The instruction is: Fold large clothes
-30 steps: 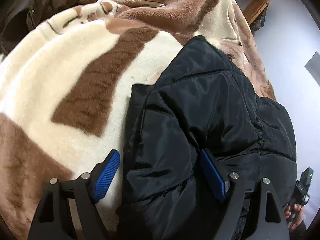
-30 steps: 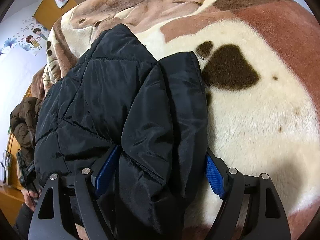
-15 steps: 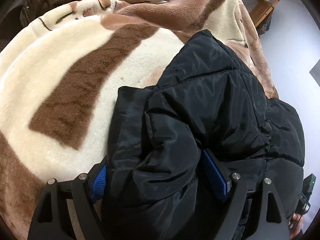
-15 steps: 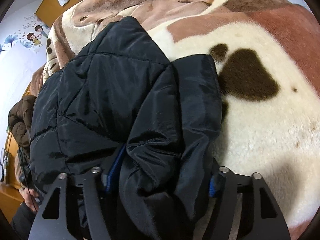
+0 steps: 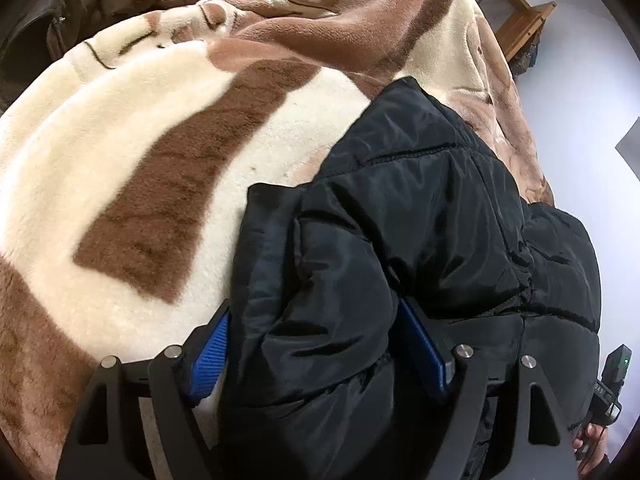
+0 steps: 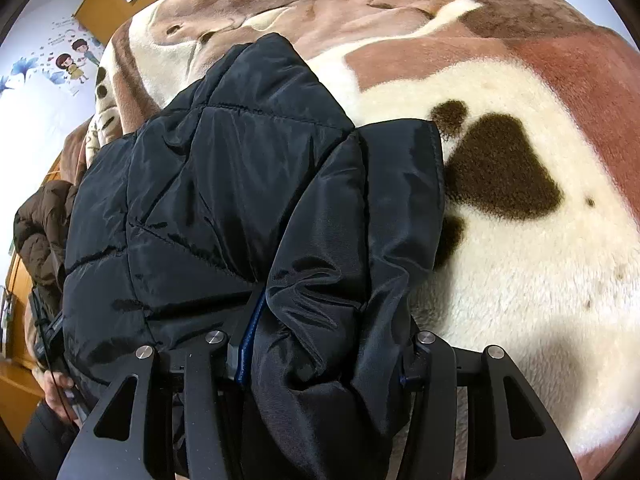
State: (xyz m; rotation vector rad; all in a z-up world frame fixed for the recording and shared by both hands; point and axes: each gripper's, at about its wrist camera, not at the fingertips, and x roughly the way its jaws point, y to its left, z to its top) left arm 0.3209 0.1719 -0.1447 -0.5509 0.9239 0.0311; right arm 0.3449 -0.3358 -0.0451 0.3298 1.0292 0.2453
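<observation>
A black puffer jacket (image 5: 420,216) lies on a cream and brown plush blanket (image 5: 120,132); it also shows in the right wrist view (image 6: 224,184). My left gripper (image 5: 316,344) is shut on a thick fold of the jacket's sleeve, which bulges between the blue pads (image 5: 210,356). My right gripper (image 6: 324,344) is shut on the other sleeve fold (image 6: 360,240), and only the edge of one blue pad (image 6: 250,336) shows. The sleeve cuffs lie forward on the blanket (image 6: 540,280).
A brown jacket (image 6: 40,224) lies at the bed's left edge in the right wrist view. Dark clothes (image 5: 80,8) are heaped at the far left in the left wrist view. A wooden shelf (image 5: 516,12) stands by the wall. A wooden door (image 6: 116,0) is behind the bed.
Both grippers went from open around the sleeves to closed on the bunched fabric. The jacket's sleeves have gathered and risen between the fingers.
</observation>
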